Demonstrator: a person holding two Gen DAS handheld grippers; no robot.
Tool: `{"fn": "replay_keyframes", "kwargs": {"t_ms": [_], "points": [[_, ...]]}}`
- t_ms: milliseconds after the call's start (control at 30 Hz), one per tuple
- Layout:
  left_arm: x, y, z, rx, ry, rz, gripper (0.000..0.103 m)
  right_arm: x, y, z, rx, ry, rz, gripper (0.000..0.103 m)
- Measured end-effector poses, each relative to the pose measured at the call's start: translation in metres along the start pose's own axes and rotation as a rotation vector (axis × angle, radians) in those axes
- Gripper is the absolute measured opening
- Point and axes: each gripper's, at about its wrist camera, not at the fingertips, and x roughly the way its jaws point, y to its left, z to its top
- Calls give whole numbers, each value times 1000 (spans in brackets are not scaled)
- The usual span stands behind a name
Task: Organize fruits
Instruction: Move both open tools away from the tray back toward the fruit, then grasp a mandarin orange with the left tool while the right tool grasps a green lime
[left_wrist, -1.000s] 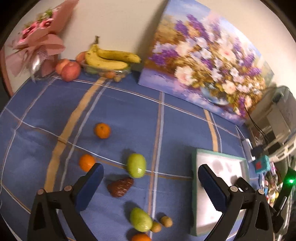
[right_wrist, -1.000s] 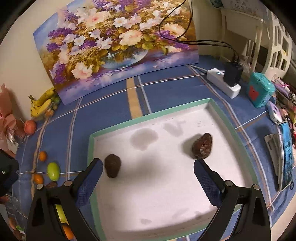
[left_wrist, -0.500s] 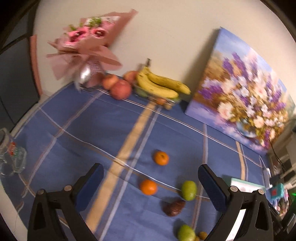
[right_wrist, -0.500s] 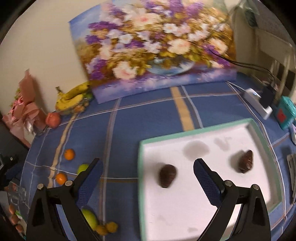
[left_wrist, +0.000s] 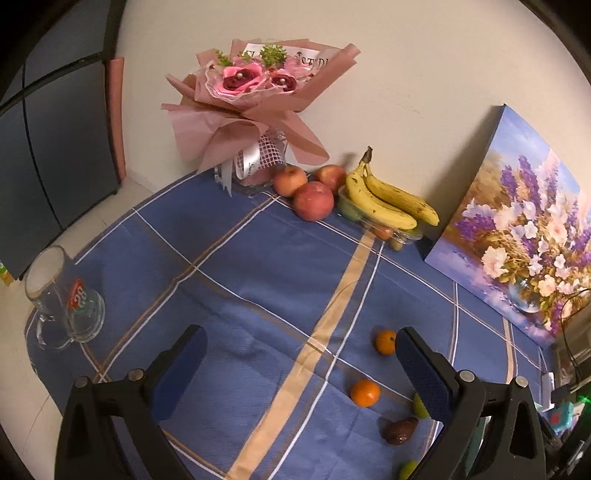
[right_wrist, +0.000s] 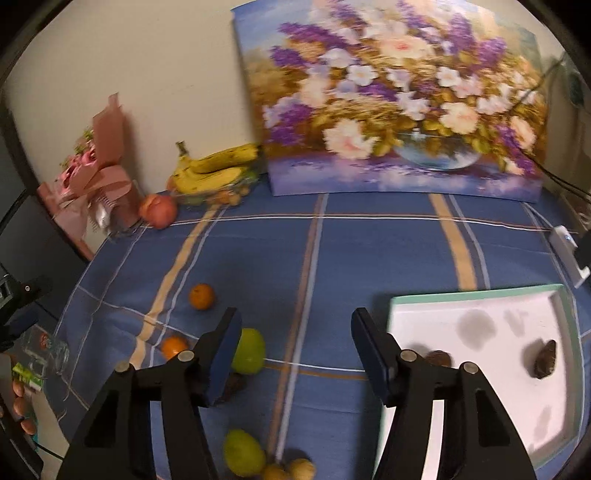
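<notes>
Loose fruit lies on the blue checked cloth: two oranges (left_wrist: 385, 342) (left_wrist: 365, 393), a brown fruit (left_wrist: 400, 430) and a green fruit (left_wrist: 419, 404) half hidden by a finger. My left gripper (left_wrist: 301, 373) hangs open over bare cloth to their left. My right gripper (right_wrist: 297, 354) holds nothing and its jaws are closing; a green fruit (right_wrist: 251, 350) sits just behind its left finger (right_wrist: 225, 354). An orange (right_wrist: 201, 295), another orange (right_wrist: 173, 347) and a second green fruit (right_wrist: 243, 452) lie nearby. The white tray (right_wrist: 480, 295) at the right holds two brown fruits (right_wrist: 545, 358) (right_wrist: 437, 358).
Against the wall stand a pink bouquet (left_wrist: 255, 99), red apples (left_wrist: 313, 201), bananas (left_wrist: 388, 201) on a clear container and a flower painting (right_wrist: 399, 96). A glass mug (left_wrist: 62, 299) sits near the table's left edge. A white power strip (right_wrist: 569, 254) lies beyond the tray.
Both views have swung left: the tray slid to the right in the right wrist view, and bouquet and mug came into the left one. The right jaws have narrowed.
</notes>
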Motion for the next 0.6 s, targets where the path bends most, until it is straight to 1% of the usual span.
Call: {"fn": "replay_keyframes", "kwargs": {"t_ms": [67, 167, 300, 333, 367, 400, 433, 533, 600], "points": [[0, -1, 1, 14, -3, 3, 103, 7, 8, 0, -20, 20, 3, 62], [5, -9, -1, 48, 19, -5, 103, 18, 20, 1, -47, 46, 10, 62], [28, -22, -8, 66, 97, -59, 103, 31, 29, 1, -61, 81, 10, 62], [34, -25, -10, 72, 113, -64, 103, 34, 31, 1, -66, 88, 11, 60], [40, -29, -12, 78, 130, -68, 103, 37, 32, 1, -71, 95, 11, 56], [47, -34, -14, 87, 149, -71, 103, 41, 33, 0, -76, 109, 7, 53], [56, -39, -17, 99, 172, -75, 103, 45, 34, -1, -77, 117, 3, 52], [76, -51, -25, 122, 229, -83, 101, 57, 34, -3, -77, 144, 1, 52], [89, -56, -31, 131, 270, -91, 97, 66, 35, -6, -84, 164, -4, 51]]}}
